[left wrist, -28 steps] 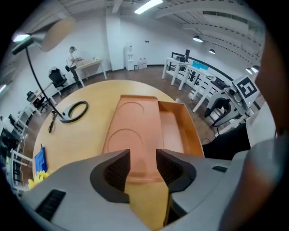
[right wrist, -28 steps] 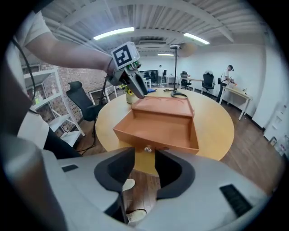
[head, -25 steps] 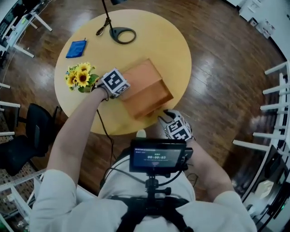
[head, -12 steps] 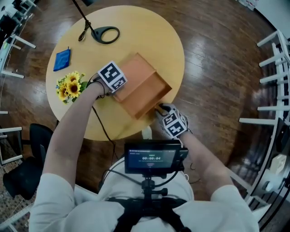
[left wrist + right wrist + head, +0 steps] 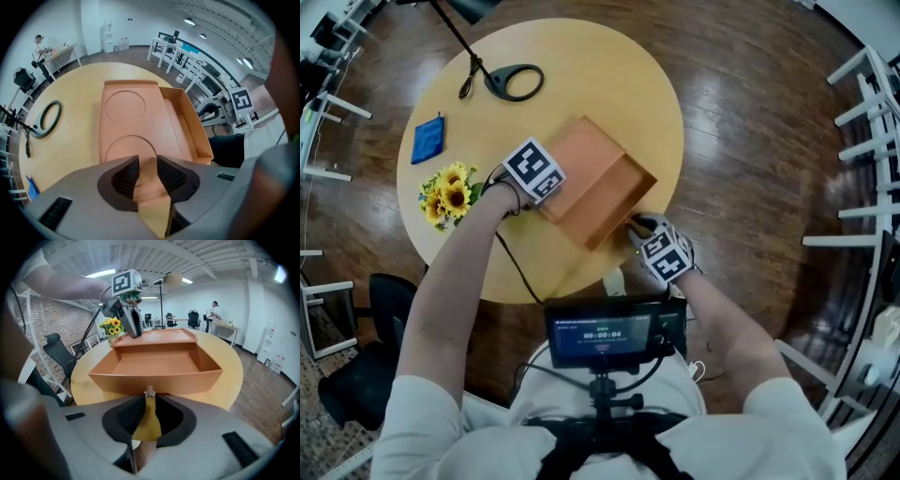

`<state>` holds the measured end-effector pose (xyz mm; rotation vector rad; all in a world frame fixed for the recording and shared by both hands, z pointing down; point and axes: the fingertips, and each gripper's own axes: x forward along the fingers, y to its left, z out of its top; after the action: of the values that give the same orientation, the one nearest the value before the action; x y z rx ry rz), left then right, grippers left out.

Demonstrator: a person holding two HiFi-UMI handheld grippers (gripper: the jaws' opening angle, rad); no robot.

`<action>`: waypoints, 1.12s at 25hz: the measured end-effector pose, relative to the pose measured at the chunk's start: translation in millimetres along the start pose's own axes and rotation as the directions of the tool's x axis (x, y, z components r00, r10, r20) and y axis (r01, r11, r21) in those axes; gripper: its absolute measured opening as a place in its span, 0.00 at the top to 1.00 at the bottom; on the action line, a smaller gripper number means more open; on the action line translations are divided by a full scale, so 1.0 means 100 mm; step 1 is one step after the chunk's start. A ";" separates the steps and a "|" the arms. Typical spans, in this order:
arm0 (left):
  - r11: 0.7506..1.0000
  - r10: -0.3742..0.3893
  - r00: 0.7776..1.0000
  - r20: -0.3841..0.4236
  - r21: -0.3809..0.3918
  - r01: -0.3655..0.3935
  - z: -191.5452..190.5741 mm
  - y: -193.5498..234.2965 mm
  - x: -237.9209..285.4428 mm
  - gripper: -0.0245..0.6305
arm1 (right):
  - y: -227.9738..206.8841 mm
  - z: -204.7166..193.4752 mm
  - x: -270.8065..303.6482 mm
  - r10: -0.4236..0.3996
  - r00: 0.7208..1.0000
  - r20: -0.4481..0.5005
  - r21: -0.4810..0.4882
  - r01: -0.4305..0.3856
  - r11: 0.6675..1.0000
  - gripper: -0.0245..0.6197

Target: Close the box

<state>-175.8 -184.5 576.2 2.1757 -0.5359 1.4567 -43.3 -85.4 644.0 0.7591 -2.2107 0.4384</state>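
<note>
The box (image 5: 619, 197) sat on the round table (image 5: 609, 84) straight ahead of you, its open half toward your right and its lid (image 5: 579, 155) laid out flat on the left, joined to it along one side. Left of the lid stood the sunflowers (image 5: 448, 192), and the cloth (image 5: 427, 139) lay beyond them (well apart from the box). The ring base (image 5: 516, 82) rested behind the box, near the table's far edge.
</note>
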 end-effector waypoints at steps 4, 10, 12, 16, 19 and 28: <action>0.998 0.055 0.998 -0.001 0.035 -0.055 0.00 0.08 -0.01 0.92 | 0.02 0.10 0.00 0.025 0.999 0.032 -0.002 -0.025 1.000 0.86; 0.998 0.036 0.999 -0.014 0.044 -0.035 -0.01 0.07 0.01 0.93 | 0.04 0.39 0.23 0.047 0.997 0.059 0.033 -0.049 0.998 0.87; 0.999 0.036 0.999 -0.016 0.038 -0.036 0.00 0.08 0.01 0.93 | 0.02 0.53 0.35 0.047 0.997 0.067 0.035 -0.049 0.998 0.87; 0.999 0.042 0.999 -0.020 0.032 -0.041 -0.01 0.09 0.01 0.93 | 0.01 0.80 0.59 0.063 0.995 0.073 0.054 -0.067 0.996 0.87; 0.999 0.037 0.999 -0.022 0.023 -0.037 -0.01 0.09 0.02 0.93 | 0.00 0.86 0.63 0.083 0.995 0.062 0.047 -0.086 0.995 0.85; 0.999 0.034 0.999 -0.022 0.008 -0.034 0.00 0.11 0.02 0.93 | 0.00 0.86 0.63 0.128 0.990 0.063 0.020 -0.129 0.991 0.85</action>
<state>-181.4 -193.1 579.6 2.1630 -0.5629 1.5011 -124.5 -153.9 634.2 0.6533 -2.3247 0.5125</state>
